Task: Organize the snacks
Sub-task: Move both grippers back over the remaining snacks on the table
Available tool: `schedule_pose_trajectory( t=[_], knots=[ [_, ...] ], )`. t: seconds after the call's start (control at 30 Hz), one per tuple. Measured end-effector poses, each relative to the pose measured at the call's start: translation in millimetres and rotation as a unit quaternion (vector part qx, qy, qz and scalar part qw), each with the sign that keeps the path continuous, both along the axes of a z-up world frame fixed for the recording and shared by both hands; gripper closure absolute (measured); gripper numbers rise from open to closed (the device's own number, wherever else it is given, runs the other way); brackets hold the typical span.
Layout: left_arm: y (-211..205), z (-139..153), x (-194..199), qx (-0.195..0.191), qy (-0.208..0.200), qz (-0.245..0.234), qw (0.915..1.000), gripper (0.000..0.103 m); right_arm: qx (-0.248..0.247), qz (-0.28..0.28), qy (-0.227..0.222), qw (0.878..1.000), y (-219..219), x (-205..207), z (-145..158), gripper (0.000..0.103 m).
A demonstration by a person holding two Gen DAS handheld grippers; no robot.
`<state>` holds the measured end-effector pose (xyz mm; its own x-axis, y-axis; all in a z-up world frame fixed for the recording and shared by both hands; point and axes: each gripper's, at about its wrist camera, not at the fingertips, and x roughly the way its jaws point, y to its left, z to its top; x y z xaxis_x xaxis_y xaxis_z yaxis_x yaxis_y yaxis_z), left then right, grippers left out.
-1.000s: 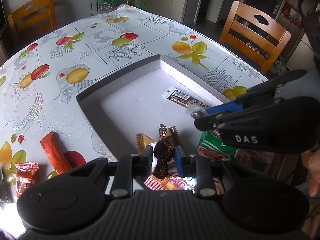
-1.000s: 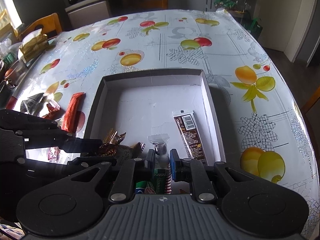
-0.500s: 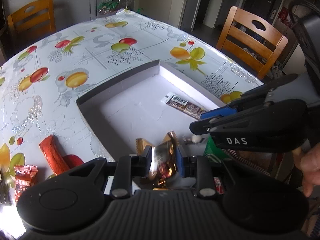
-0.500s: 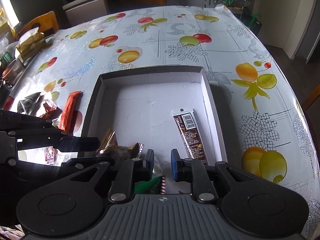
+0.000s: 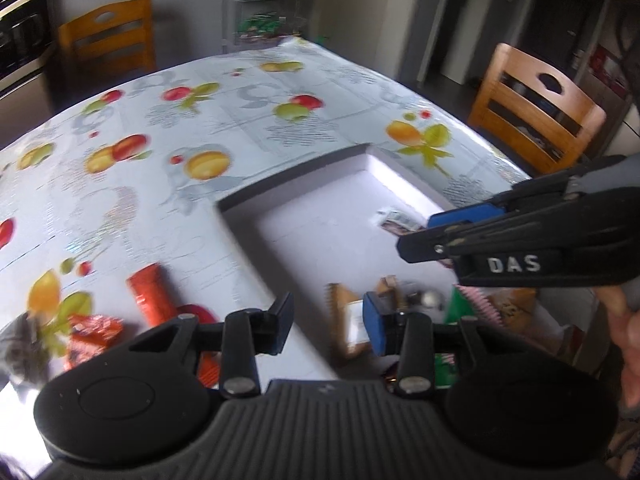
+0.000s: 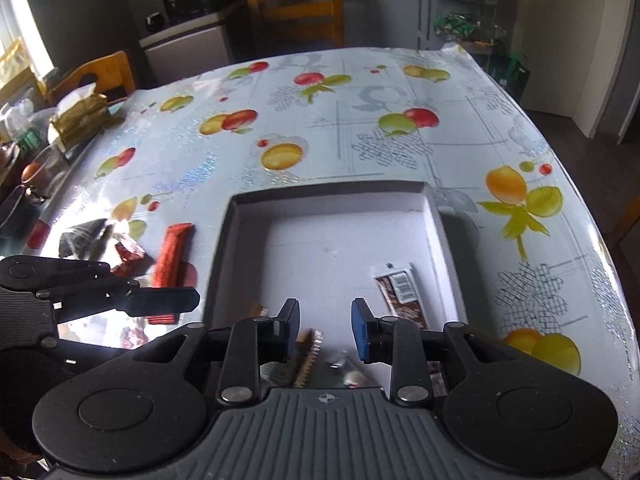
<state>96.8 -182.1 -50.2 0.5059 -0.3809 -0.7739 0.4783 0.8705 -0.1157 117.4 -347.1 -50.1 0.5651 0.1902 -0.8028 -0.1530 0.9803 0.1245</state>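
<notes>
A shallow white box (image 5: 304, 184) (image 6: 328, 190) lies on the fruit-print table. Several wrapped snacks (image 5: 352, 320) (image 6: 316, 354) lie at its near end, and a brown bar (image 6: 402, 296) lies along its right wall. My left gripper (image 5: 328, 322) is open and empty over the box's near left wall. My right gripper (image 6: 325, 330) is open and empty above the near-end snacks; it also shows in the left wrist view (image 5: 448, 236). A red bar (image 5: 150, 294) (image 6: 174, 246) and small red packets (image 5: 92, 334) (image 6: 128, 252) lie on the table left of the box.
A dark foil packet (image 6: 86, 236) lies at the far left. A gold bag (image 6: 82, 118) and dishes crowd the table's left edge. Wooden chairs (image 5: 536, 112) (image 6: 296, 10) stand around the table. A person's hand (image 5: 626, 332) holds the right gripper.
My left gripper opened and let go of the brown foil candy, then swung left and up. My right gripper opened wider and lifted away from the snacks in the box.
</notes>
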Motion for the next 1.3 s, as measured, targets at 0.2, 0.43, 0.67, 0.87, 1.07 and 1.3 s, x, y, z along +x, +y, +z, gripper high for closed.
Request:
schedule_pose_trajectory(
  t=[0.2, 0.43, 0.67, 0.87, 1.07, 1.3],
  knots=[
    [35, 0, 0, 0.012, 0.001, 0.056, 0.9984, 0.066, 0.006, 0.035, -0.004, 0.999, 27, 4, 4, 0.073],
    [71, -7, -5, 0.042, 0.005, 0.115, 0.9925, 0.066, 0.007, 0.074, -0.008, 0.997, 61, 7, 7, 0.072],
    [87, -21, -10, 0.064, 0.011, 0.132, 0.9891, 0.066, 0.003, 0.098, -0.001, 0.995, 84, 13, 4, 0.069],
    [91, -35, -7, 0.069, 0.020, 0.148, 0.9864, 0.066, -0.007, 0.111, 0.009, 0.994, 95, 19, -1, 0.069],
    [97, -45, 2, 0.053, 0.027, 0.173, 0.9831, 0.066, -0.018, 0.122, 0.016, 0.992, 107, 25, -6, 0.065],
    [107, -57, 10, 0.028, 0.040, 0.192, 0.9802, 0.066, -0.023, 0.132, 0.025, 0.991, 124, 40, -15, 0.065]
  ],
)
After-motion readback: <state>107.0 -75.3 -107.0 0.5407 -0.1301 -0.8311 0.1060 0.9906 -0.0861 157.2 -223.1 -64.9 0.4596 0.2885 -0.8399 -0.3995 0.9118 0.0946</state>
